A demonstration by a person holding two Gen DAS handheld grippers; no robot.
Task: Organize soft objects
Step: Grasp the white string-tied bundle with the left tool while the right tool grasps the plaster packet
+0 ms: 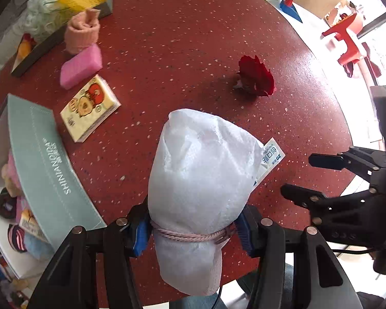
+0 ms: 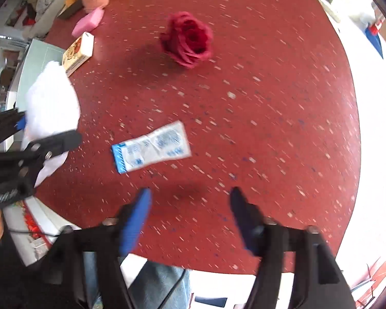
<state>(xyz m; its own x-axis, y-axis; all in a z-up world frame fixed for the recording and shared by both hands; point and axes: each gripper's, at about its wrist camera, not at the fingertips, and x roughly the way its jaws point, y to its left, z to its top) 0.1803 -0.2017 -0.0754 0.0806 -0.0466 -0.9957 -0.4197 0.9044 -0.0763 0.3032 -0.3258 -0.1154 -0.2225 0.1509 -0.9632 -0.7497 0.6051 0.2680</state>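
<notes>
My left gripper [image 1: 191, 229] is shut on a white cloth bundle [image 1: 200, 170] tied with a pink cord, held above the red table [image 1: 193, 38]. The bundle also shows at the left of the right wrist view [image 2: 51, 97]. My right gripper [image 2: 189, 200] is open and empty above the table's near edge; it also shows at the right of the left wrist view [image 1: 303, 177]. A red fabric rose [image 2: 189, 38] lies ahead of it. A white and blue sachet [image 2: 151, 149] lies flat between the rose and my right fingers.
A teal box [image 1: 49, 164] holding several soft items stands at the left. A tissue pack [image 1: 90, 108], a pink sponge [image 1: 81, 67], a rolled pink towel [image 1: 82, 33] and a second box [image 1: 51, 13] with a yellow and a green item lie at the back left.
</notes>
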